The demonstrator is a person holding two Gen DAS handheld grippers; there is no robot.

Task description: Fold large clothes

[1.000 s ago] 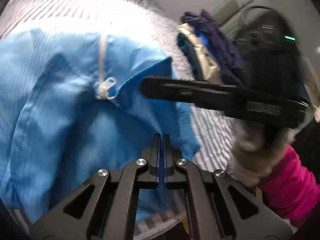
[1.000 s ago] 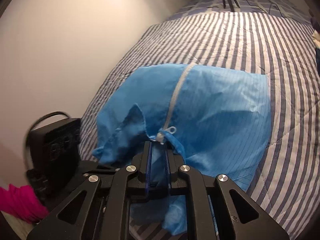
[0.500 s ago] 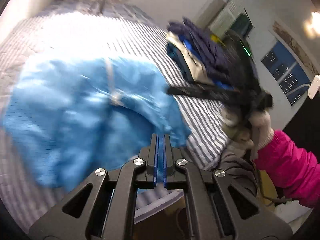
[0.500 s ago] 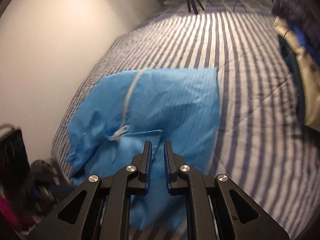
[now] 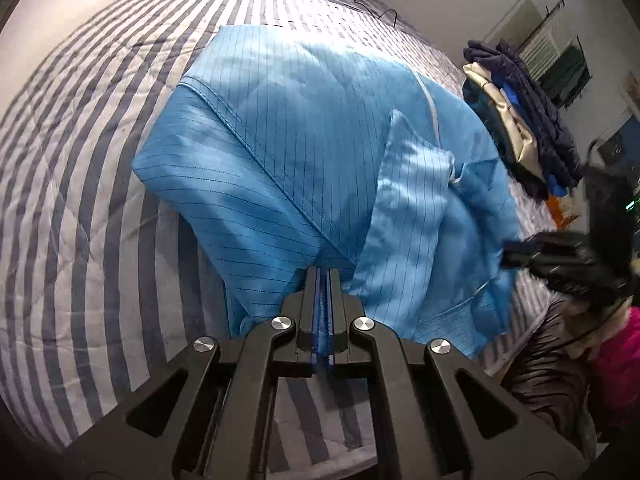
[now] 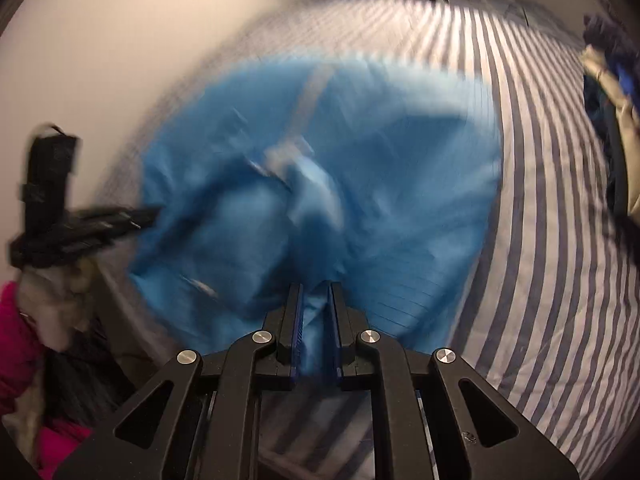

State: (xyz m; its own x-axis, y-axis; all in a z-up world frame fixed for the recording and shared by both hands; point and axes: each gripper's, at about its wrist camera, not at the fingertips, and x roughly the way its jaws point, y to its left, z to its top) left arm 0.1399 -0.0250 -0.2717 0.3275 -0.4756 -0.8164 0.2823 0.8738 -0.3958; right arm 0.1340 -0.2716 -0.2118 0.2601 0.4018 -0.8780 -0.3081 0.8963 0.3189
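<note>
A light blue zip-front garment lies bunched on the striped bed; it also shows, blurred, in the right wrist view. My left gripper is shut on the garment's near edge. My right gripper has a narrow gap between its fingers with blue cloth in it, at the garment's near edge. The right gripper also shows at the right of the left wrist view, at the cloth's right edge. The left gripper shows at the left of the right wrist view.
The striped quilt covers the bed. A stack of folded dark and beige clothes sits at the far right of the bed. A pale wall runs along the bed's left side. A pink sleeve is at the right.
My right gripper, open half a second ago, has closed in around the garment's near edge. The left gripper has stayed shut on the cloth while the view swung left.
</note>
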